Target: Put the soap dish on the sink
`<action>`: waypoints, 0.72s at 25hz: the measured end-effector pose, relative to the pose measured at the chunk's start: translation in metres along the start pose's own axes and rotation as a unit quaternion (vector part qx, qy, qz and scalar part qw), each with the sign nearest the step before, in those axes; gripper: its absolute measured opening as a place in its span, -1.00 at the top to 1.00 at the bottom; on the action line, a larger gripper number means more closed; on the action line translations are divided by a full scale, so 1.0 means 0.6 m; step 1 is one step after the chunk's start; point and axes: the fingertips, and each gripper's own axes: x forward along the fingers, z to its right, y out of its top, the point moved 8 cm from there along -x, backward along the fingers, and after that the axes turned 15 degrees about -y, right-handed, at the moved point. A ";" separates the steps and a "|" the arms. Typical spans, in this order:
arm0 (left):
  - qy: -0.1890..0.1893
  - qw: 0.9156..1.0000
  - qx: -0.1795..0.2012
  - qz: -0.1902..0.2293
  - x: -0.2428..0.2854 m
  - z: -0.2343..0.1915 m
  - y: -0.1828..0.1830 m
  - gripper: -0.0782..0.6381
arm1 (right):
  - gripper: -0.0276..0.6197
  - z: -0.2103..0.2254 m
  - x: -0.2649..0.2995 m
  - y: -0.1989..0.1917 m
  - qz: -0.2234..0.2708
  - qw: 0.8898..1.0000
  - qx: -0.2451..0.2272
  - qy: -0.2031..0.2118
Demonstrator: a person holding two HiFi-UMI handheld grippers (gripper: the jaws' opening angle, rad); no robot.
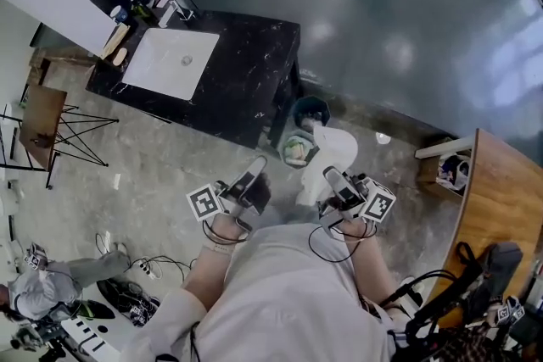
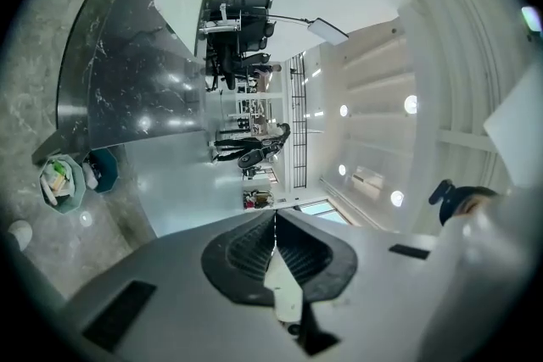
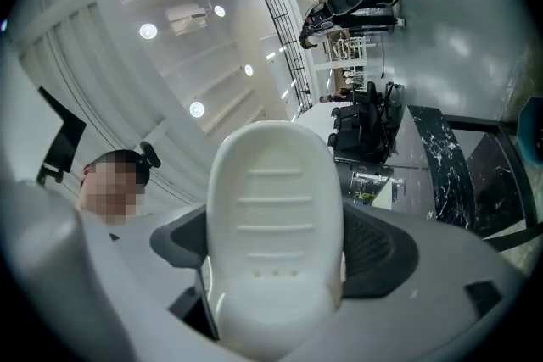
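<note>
Two risks sit close in, both in the hold itself. The white, oval, ridged plastic soap dish (image 3: 276, 220) is smooth and stands tall out of the right gripper (image 3: 276, 267), pinched only at its lower sides. A jolt on the walk could likely swing it in the pads or let it slide out. If it is set down tilted on a basin edge, it may skid into the bowl.

The right gripper's jaws are spread about as wide as the dish and press on both its flanks, so the dish is carried in front of the person's chest. The left gripper (image 2: 274, 246) has its jaws pressed together with nothing between them, and it is held beside the right one.

Farther out on the floor stands a teal round waste bin (image 1: 310, 108) at the corner of the black marble counter (image 1: 250, 68), near the path and easy to bump. Beyond it, set into that counter and well apart from the dish, is the white rectangular sink (image 1: 165, 68).
</note>
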 end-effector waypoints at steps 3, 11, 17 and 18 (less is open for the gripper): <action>0.000 1.000 -0.007 -0.010 0.013 -0.010 0.001 0.76 | -0.39 0.006 -0.010 0.006 0.012 1.000 -0.004 -0.006; -0.003 0.999 -0.031 -0.039 0.038 -0.036 0.026 0.76 | -0.39 0.016 -0.001 0.021 0.045 0.998 -0.012 -0.029; -0.004 0.998 -0.040 -0.057 0.045 -0.045 0.066 0.76 | -0.39 0.022 0.028 0.019 0.059 0.997 -0.019 -0.040; -0.004 0.997 -0.041 -0.059 0.045 -0.046 0.074 0.76 | -0.39 0.023 0.035 0.019 0.060 0.997 -0.020 -0.042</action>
